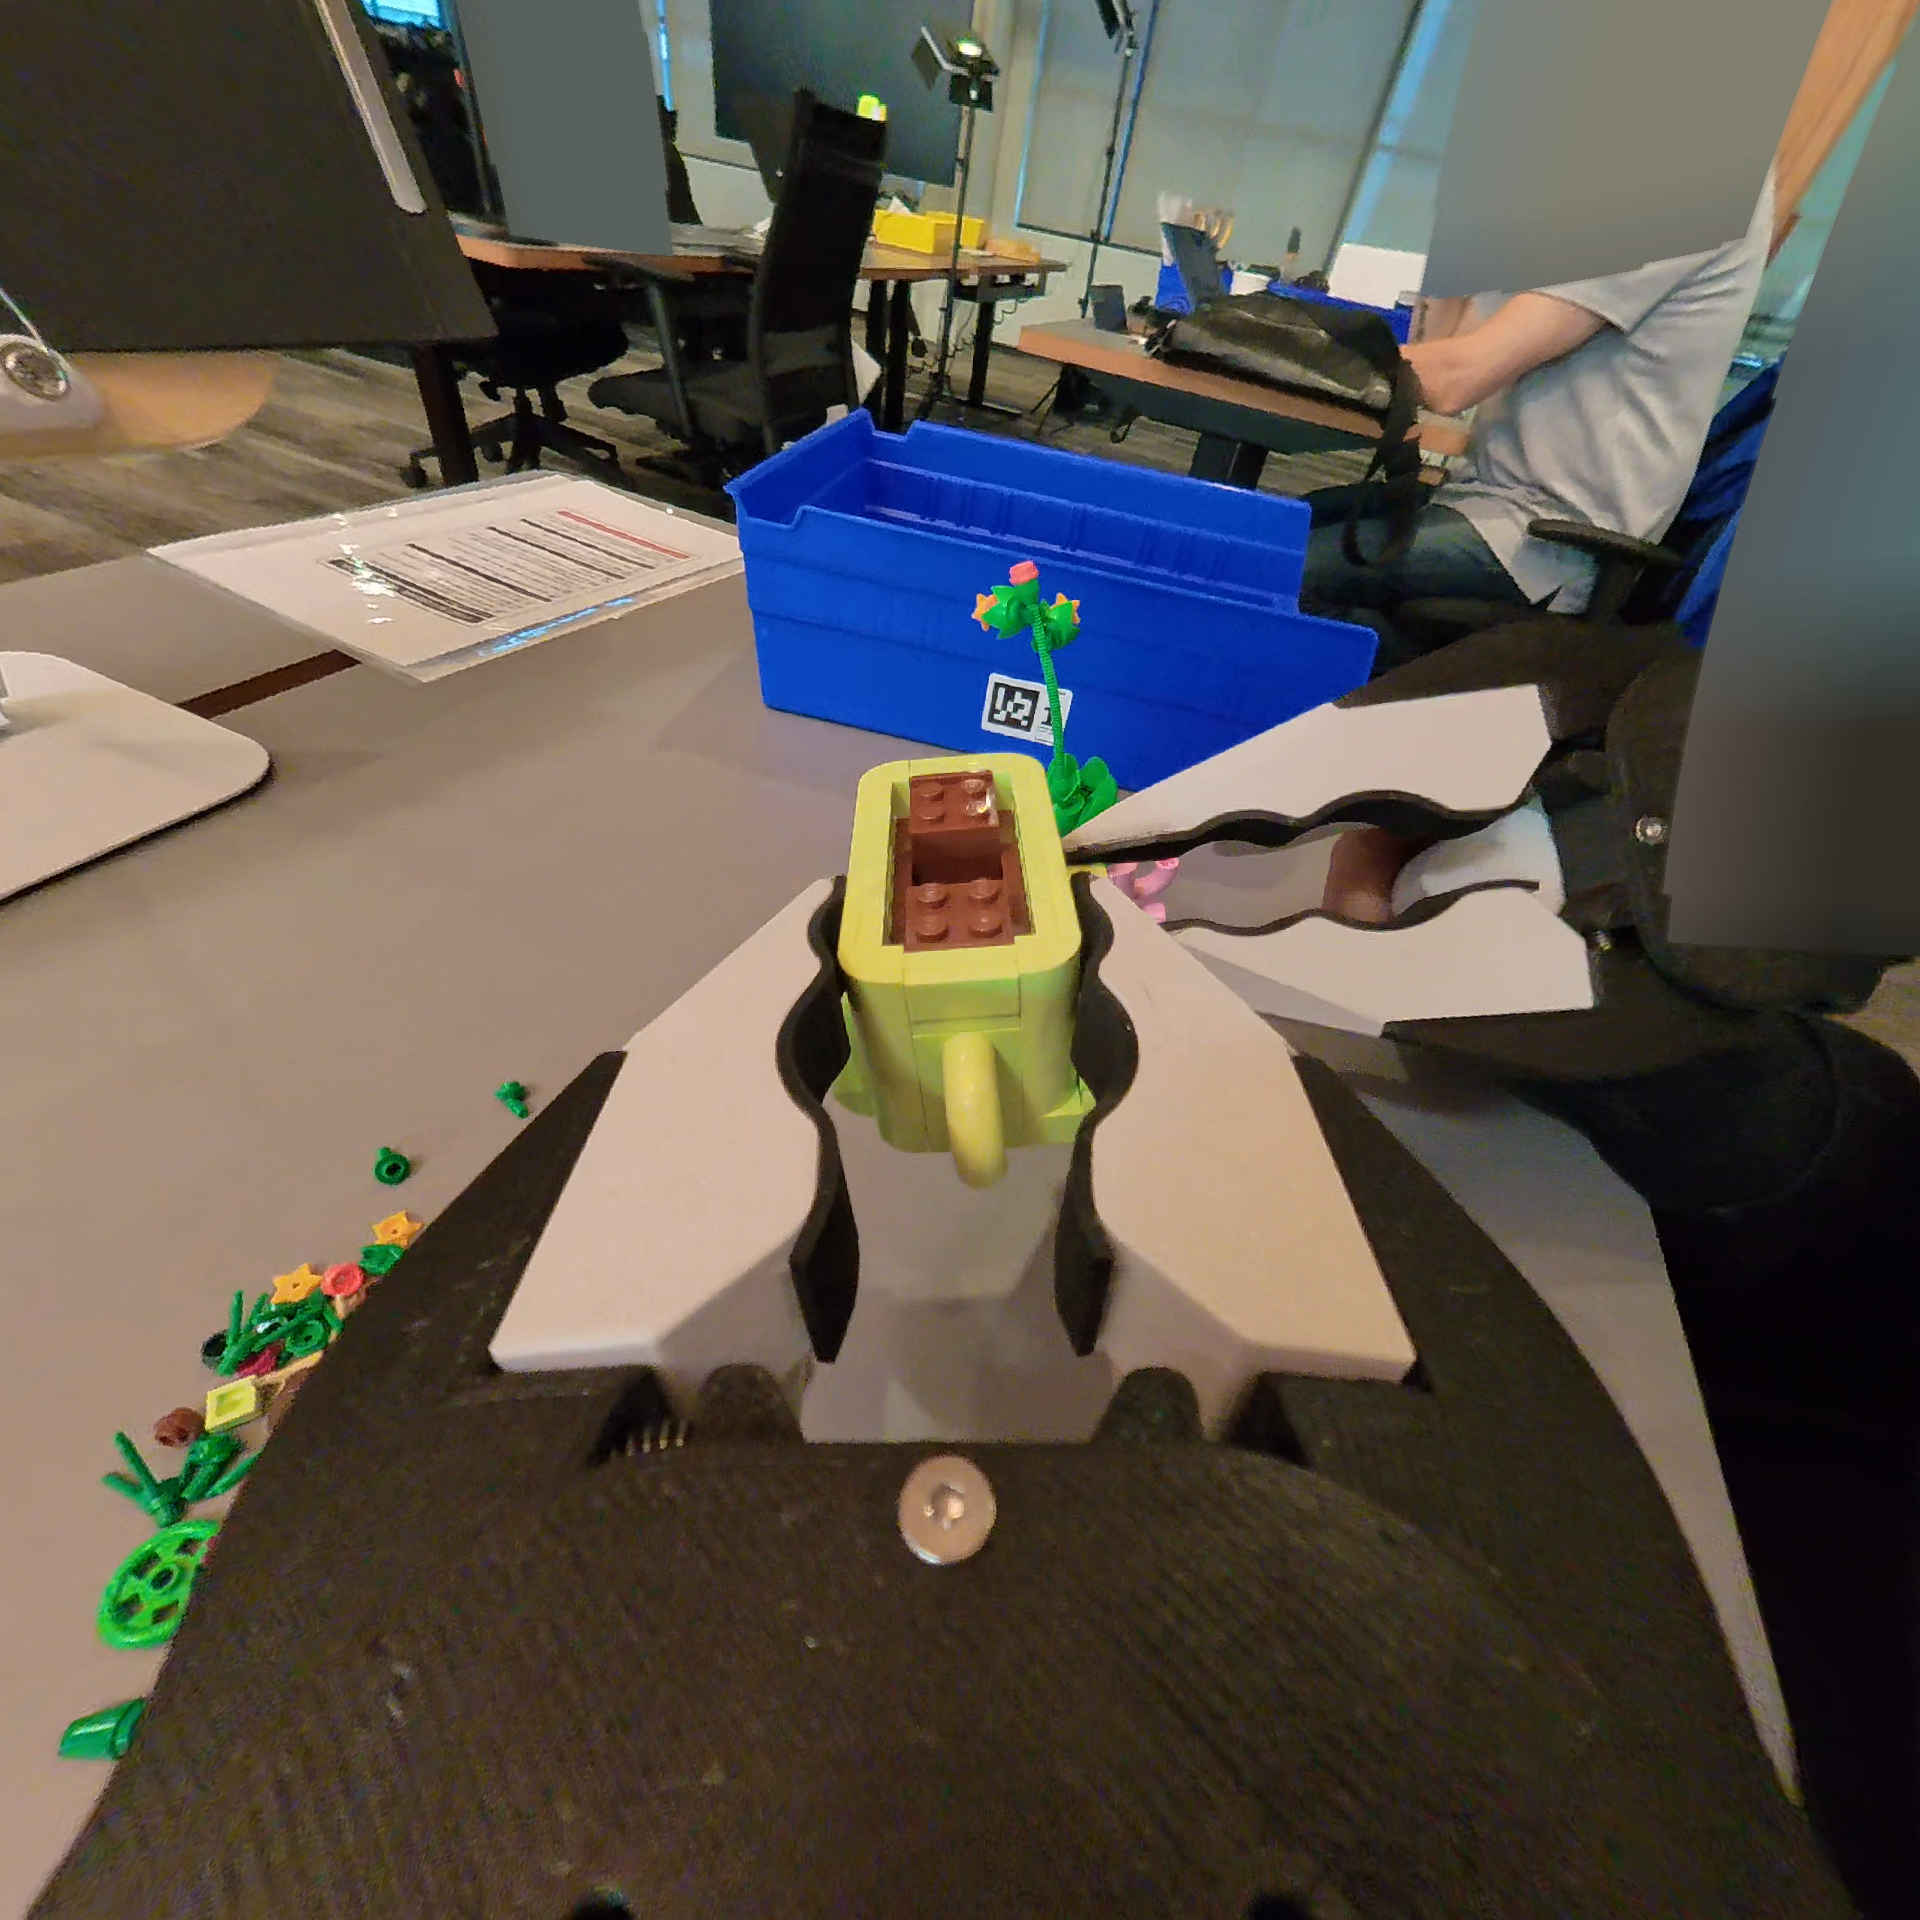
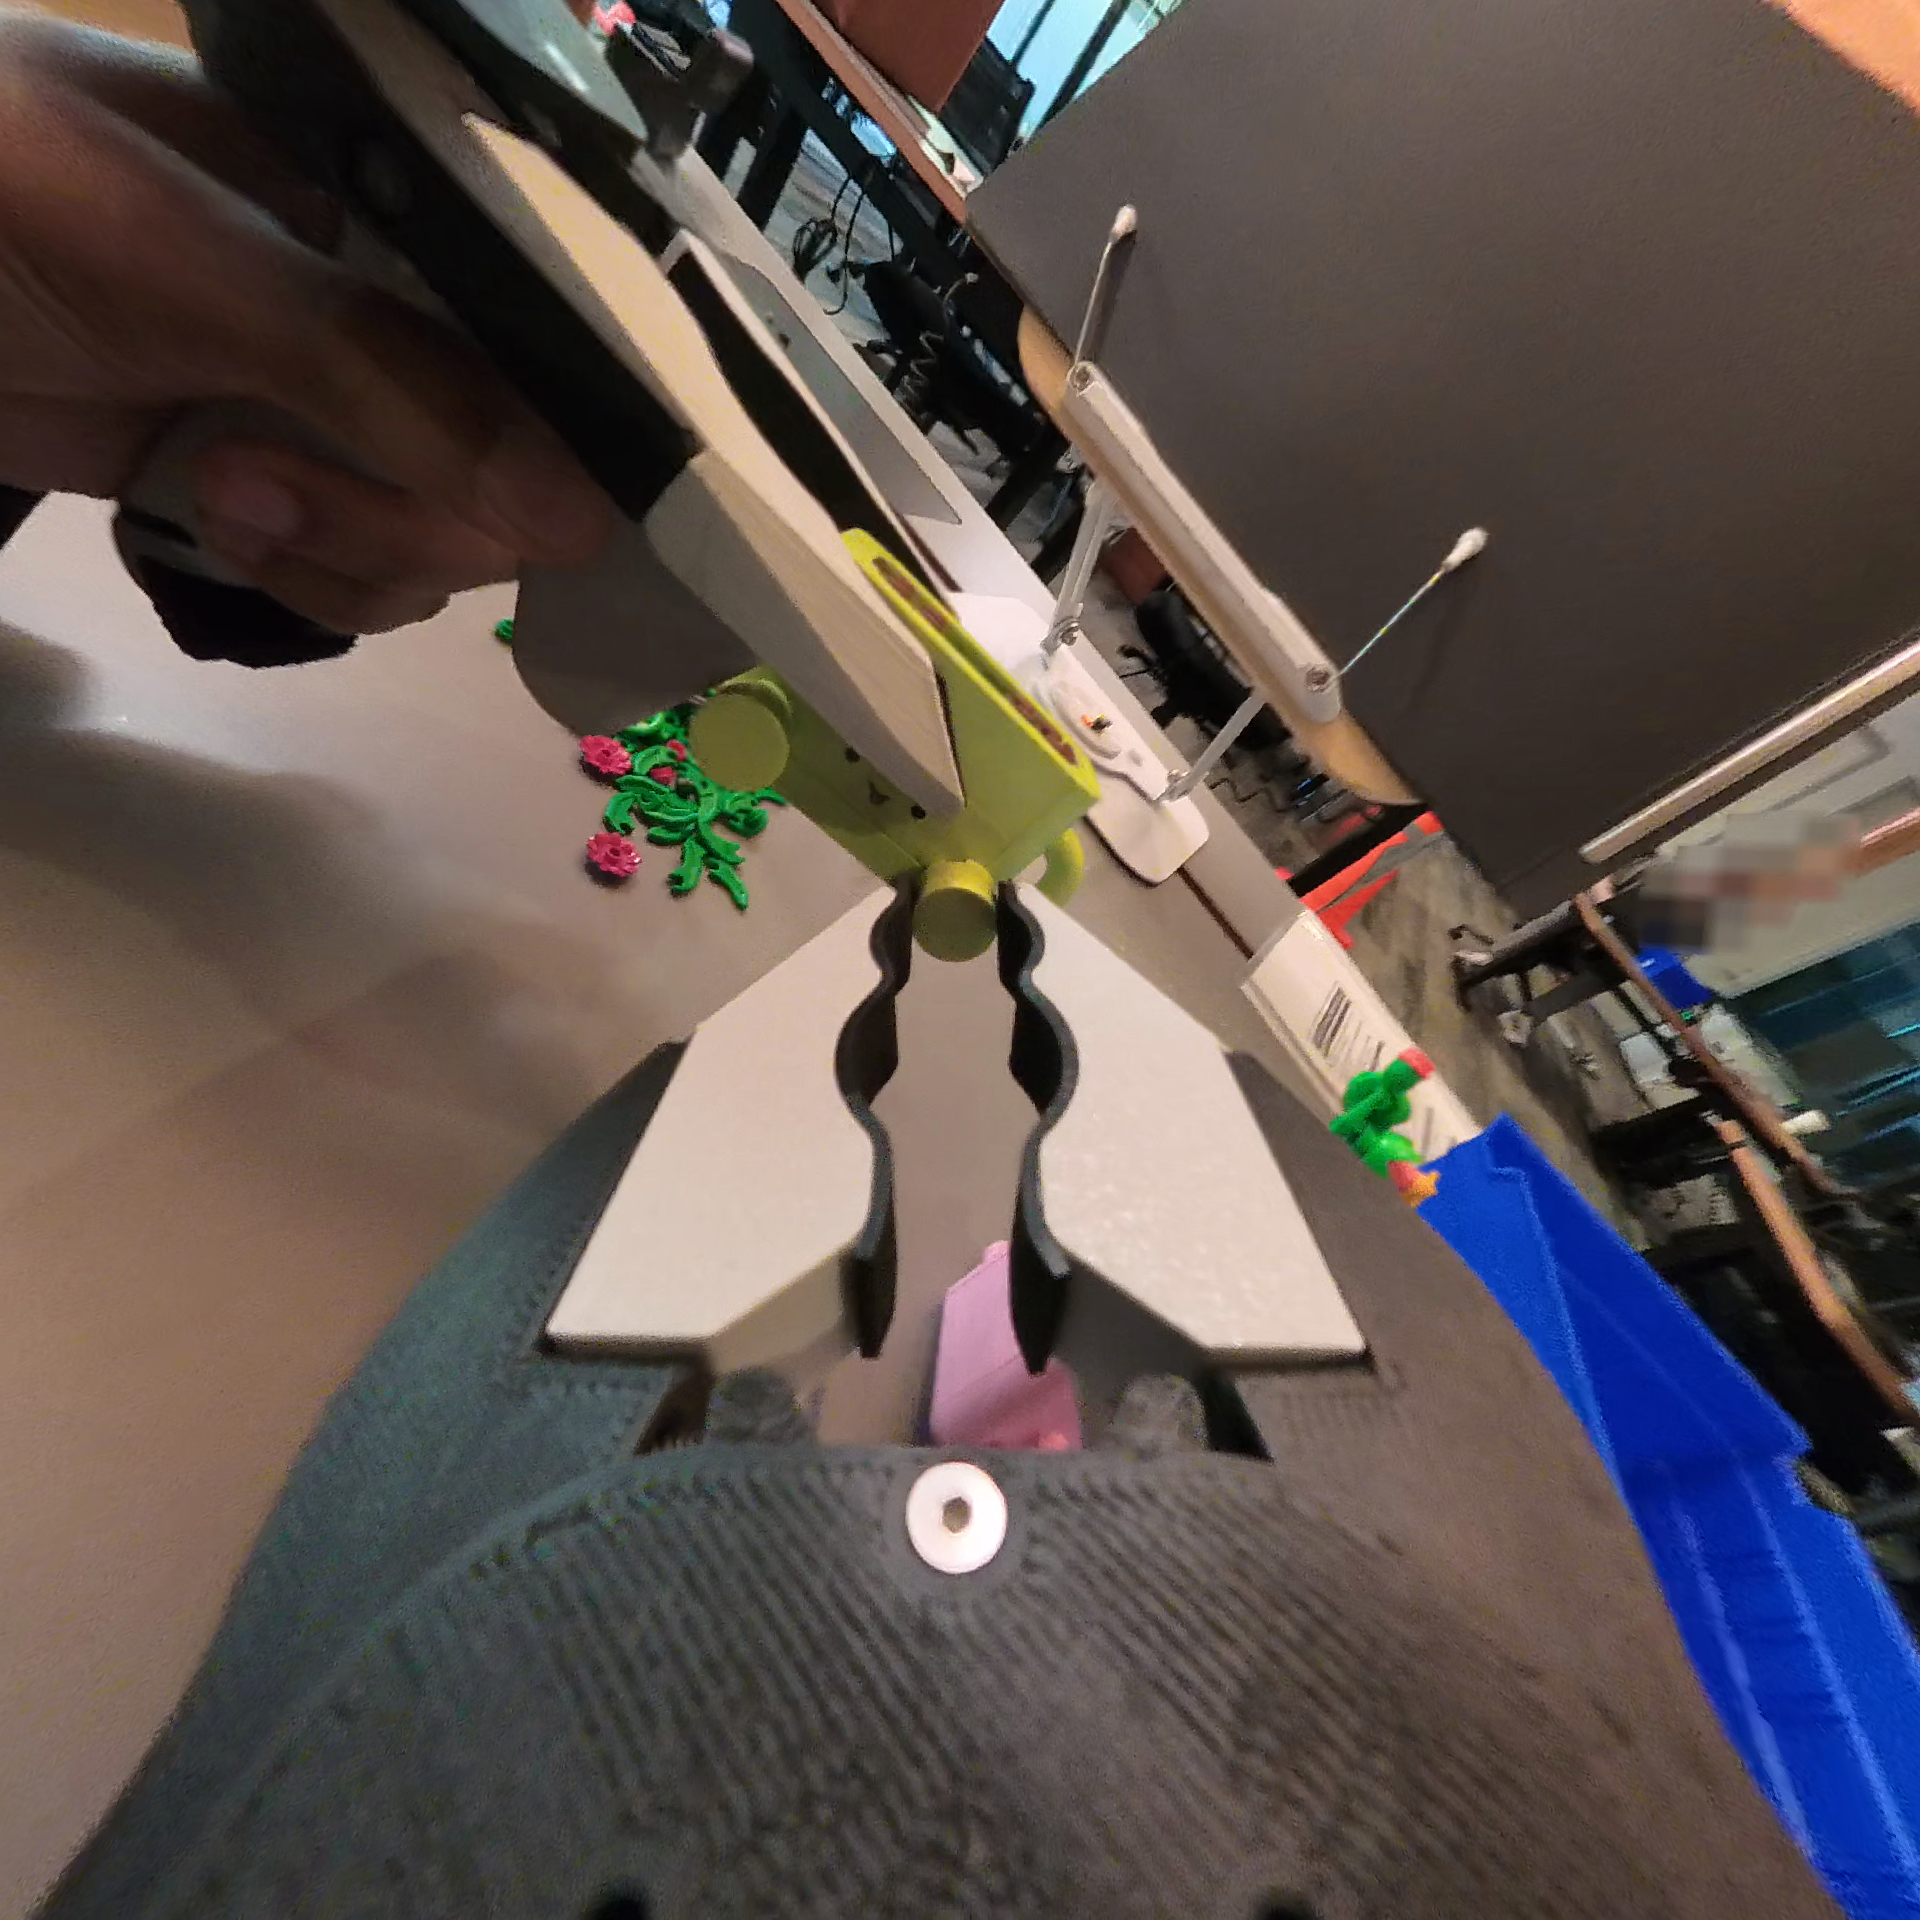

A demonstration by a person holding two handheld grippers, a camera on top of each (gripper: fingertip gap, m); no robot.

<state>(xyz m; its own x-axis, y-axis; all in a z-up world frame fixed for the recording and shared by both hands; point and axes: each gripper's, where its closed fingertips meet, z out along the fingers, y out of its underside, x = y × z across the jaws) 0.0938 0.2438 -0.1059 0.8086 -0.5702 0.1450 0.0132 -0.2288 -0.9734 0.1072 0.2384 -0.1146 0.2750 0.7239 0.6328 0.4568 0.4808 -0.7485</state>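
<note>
A: We have the left gripper [image 1: 961, 971] closed on the lime brick pot [image 1: 961, 961], 1 finger on each side, holding it above the grey table [image 1: 468, 883], brown bricks [image 1: 956, 868] facing up.

B: And our right gripper [image 2: 954, 914] pinches 1 round peg [image 2: 954, 912] on its side, apparently to steady it. The blue bin [image 1: 1039, 582] sits behind.

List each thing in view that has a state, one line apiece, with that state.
left hand-held gripper: shut on lime brick planter
lime brick planter: upright, lifted off the table, top open, brown bricks inside
right hand-held gripper: shut on round lime peg
round lime peg: sticks out from the planter's side
blue bin: open, contents not visible
flower stem: standing upright
loose plant pieces: scattered on the table
</note>
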